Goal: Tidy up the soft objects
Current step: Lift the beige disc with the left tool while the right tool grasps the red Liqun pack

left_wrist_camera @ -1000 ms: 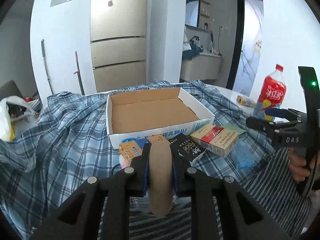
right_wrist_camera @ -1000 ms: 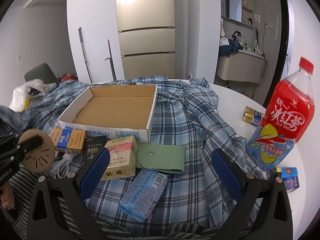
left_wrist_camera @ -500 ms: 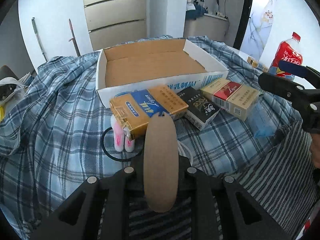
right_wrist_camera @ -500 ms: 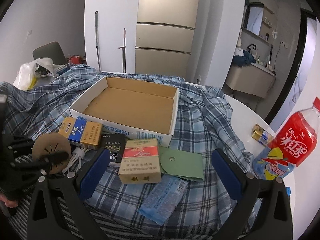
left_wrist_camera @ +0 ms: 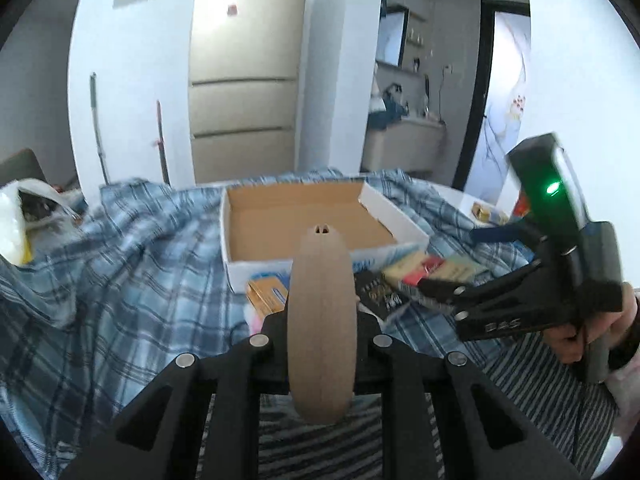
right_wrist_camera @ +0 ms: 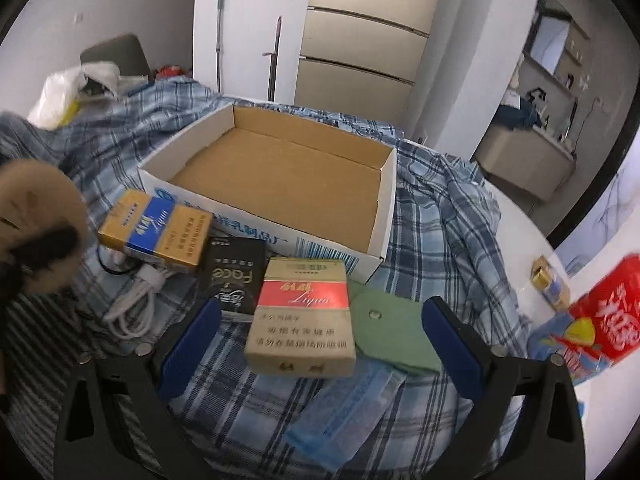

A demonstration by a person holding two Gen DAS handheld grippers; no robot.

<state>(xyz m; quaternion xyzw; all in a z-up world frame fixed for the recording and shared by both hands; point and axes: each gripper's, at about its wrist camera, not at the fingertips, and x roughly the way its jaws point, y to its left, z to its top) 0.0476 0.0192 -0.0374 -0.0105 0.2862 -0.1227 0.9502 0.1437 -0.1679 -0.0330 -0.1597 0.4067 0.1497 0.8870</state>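
Left tongs (left_wrist_camera: 322, 332) clamp brown disc (left_wrist_camera: 322, 320) (edge-on)

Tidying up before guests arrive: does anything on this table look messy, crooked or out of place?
Yes. The cardboard box is empty, while the packs lie scattered askew before it: the red-and-white pack overlaps the green pouch, and a white cable lies loosely looped. The plaid cloth underneath is rumpled.

My round white table (right_wrist_camera: 516, 216) was mostly draped in a rumpled blue plaid cloth (right_wrist_camera: 452, 208). On its bare right side stood a red plastic drink bottle (right_wrist_camera: 604, 312), with a small gold carton (right_wrist_camera: 550, 284) just beside it.
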